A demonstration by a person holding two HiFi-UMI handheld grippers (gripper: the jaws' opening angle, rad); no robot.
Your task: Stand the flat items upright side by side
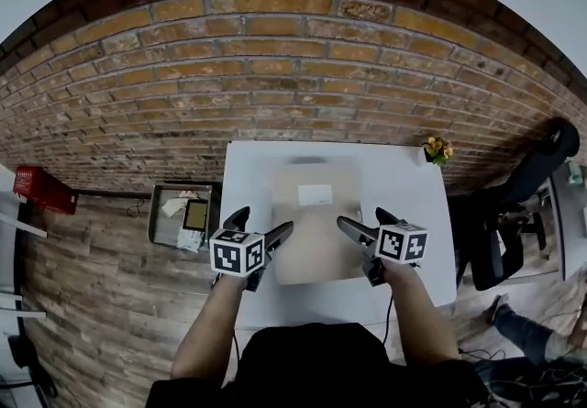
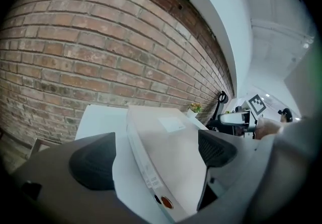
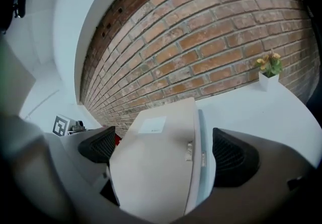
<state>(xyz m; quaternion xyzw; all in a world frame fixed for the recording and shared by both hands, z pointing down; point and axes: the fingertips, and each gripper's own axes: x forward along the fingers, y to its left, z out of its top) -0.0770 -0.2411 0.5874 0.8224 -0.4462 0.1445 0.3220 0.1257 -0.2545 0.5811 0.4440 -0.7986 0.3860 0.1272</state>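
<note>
Left gripper [image 1: 260,225] and right gripper [image 1: 367,221] are straddling the flat beige box [image 1: 316,232], jaws wide, gripping nothing; closing unevenly risks it slipping, dragging the paler item [image 3: 207,167] underneath.

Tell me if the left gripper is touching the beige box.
Cannot tell. Left gripper view: table shows between the outer finger and the box; the inner finger overlaps its top, contact unclear.

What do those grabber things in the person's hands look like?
The left hand-held gripper and right hand-held gripper are grey, each with two dark ridged jaws. Each carries a white cube printed with black square markers. The person wears a black top, forearms uncovered.
</note>
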